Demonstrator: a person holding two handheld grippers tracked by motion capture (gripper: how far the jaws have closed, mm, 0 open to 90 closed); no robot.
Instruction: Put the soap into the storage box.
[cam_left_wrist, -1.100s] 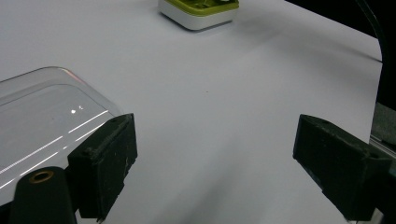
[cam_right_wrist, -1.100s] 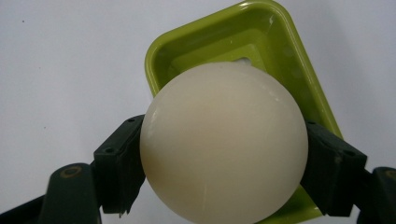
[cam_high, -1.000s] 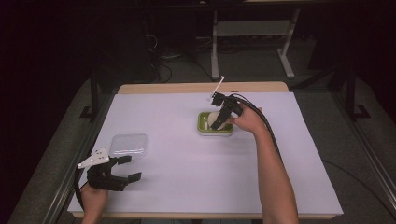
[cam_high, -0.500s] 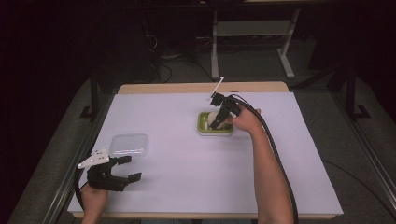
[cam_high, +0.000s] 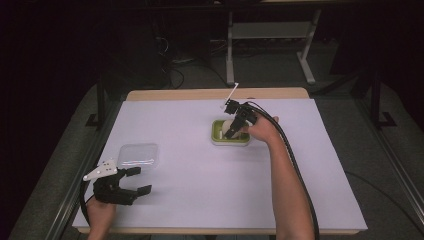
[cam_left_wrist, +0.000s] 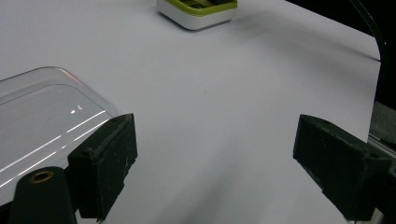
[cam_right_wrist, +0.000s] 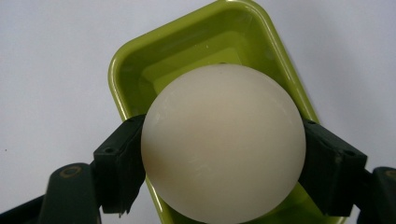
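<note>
Right gripper view shows the right gripper (cam_right_wrist: 223, 158) closed on a pale ball (cam_right_wrist: 223, 140), one black jaw pressing each side of it. The ball is directly over the green tray (cam_right_wrist: 135, 65), and the tray's floor is visible behind the upper edge of the ball. Whether the ball already rests on that floor or is a little above it, I cannot tell from here.

High view places the right gripper (cam_high: 234, 125) at the tray (cam_high: 216, 140) on the far middle part of the white table (cam_high: 200, 200). Compared with one second ago and half a second ago, the hand and the gripper are at almost the same place over the tray; any shift is very small. So I judge that the carrying is finished and this is the moment of setting down: the ball is at its place, and what remains is to open the jaws and lift away without rolling it out.

The left gripper (cam_high: 131, 182) lies low at the near left corner, just as in the two earlier pictures, with its jaws wide apart and nothing between them. A clear plastic lid (cam_high: 139, 155) lies just beyond it; in the left gripper view the lid (cam_left_wrist: 42, 126) is beside one jaw. Probably it will go on the tray afterwards, but this is only my guess.
</note>
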